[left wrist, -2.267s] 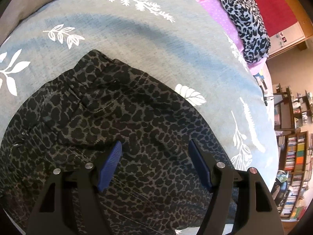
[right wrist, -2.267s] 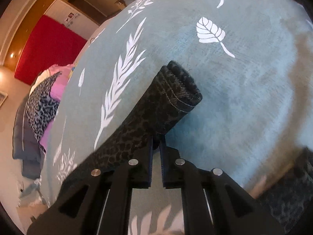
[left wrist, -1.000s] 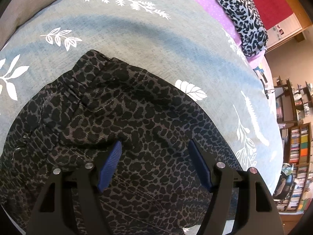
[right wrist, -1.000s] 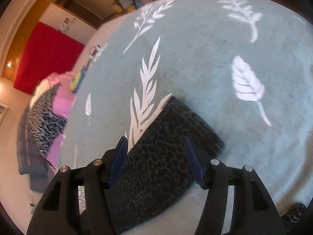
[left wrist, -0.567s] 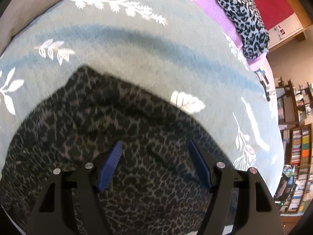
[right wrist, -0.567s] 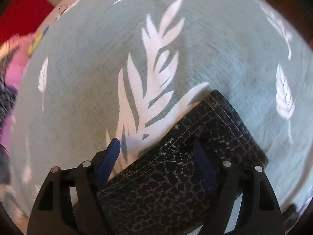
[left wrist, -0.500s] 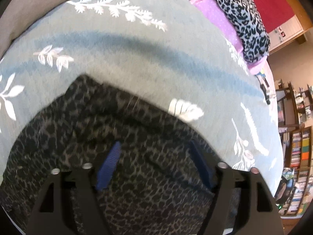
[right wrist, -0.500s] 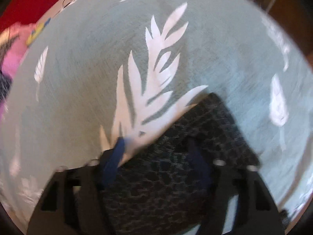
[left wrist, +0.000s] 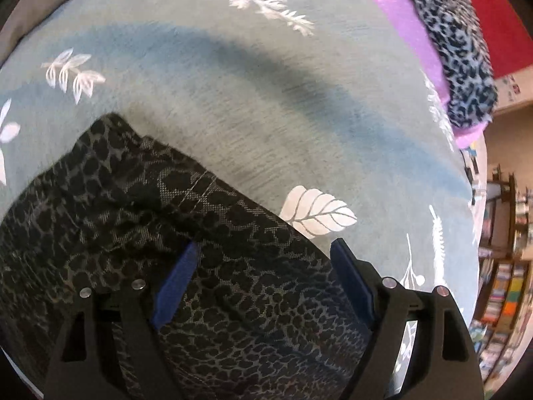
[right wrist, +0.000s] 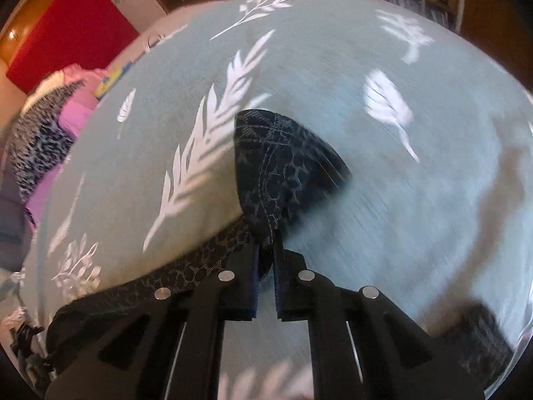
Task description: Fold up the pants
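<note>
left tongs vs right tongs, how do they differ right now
The left tongs are spread open over the pants, gripping nothing; the right tongs are shut on the pants' hem end. The left sit over flat-lying cloth; the right hold a bunched leg end above the bedspread. Both have blue pads on black frames.

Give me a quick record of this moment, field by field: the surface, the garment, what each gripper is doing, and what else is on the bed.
surface: teal bedspread with white leaf print
garment: dark leopard-print pants, lying on the bedspread
left gripper: open, over the pants
right gripper: shut on the pant leg hem, hem end lifted
other items: grey leopard-print cloth on purple fabric at the far edge
background: bookshelves
</note>
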{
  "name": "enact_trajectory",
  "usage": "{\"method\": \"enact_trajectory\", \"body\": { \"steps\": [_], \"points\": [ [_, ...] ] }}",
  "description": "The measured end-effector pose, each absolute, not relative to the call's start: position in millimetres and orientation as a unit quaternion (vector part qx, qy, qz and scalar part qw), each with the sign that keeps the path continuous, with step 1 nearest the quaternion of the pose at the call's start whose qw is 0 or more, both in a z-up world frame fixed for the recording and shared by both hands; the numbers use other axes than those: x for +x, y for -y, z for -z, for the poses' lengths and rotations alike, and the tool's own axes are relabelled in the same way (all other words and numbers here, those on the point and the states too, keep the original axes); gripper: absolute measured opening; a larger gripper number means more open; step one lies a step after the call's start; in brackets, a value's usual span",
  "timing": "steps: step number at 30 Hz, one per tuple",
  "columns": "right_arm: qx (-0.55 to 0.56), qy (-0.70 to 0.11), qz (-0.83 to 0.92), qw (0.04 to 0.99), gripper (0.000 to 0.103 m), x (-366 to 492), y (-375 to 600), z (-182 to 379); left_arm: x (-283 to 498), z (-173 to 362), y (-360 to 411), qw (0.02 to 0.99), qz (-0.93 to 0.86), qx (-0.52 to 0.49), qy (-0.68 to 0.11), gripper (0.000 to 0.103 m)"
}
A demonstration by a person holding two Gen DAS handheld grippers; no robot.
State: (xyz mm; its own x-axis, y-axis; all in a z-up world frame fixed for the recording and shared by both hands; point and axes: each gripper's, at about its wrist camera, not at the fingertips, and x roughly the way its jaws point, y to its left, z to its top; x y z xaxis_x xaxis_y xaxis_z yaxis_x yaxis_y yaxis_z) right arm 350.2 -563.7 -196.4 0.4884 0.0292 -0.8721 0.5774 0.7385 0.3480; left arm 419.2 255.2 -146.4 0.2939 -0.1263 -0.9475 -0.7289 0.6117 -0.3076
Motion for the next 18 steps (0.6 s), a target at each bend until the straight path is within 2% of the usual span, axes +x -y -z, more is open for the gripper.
{"method": "enact_trajectory", "body": {
  "steps": [11,14,15,16,17,18],
  "points": [
    [0.378,-0.442,0.194,0.79,0.007,256,555,220,428,155,-253,0.707,-0.228,-0.365,-0.562,0.085],
    [0.378,-0.439,0.186,0.794,0.007,250,557,223,423,155,-249,0.715,-0.218,-0.349,-0.565,0.081],
    [0.379,-0.437,0.184,0.795,0.007,250,557,222,420,155,-247,0.718,-0.214,-0.338,-0.569,0.071],
    [0.383,-0.433,0.181,0.796,0.007,251,559,220,416,154,-247,0.721,-0.216,-0.33,-0.57,0.055],
    [0.384,-0.43,0.179,0.797,0.007,251,560,218,411,154,-248,0.723,-0.22,-0.323,-0.57,0.045],
    [0.383,-0.427,0.176,0.8,0.007,252,561,215,405,154,-251,0.721,-0.219,-0.323,-0.572,0.025]
  ]
}}
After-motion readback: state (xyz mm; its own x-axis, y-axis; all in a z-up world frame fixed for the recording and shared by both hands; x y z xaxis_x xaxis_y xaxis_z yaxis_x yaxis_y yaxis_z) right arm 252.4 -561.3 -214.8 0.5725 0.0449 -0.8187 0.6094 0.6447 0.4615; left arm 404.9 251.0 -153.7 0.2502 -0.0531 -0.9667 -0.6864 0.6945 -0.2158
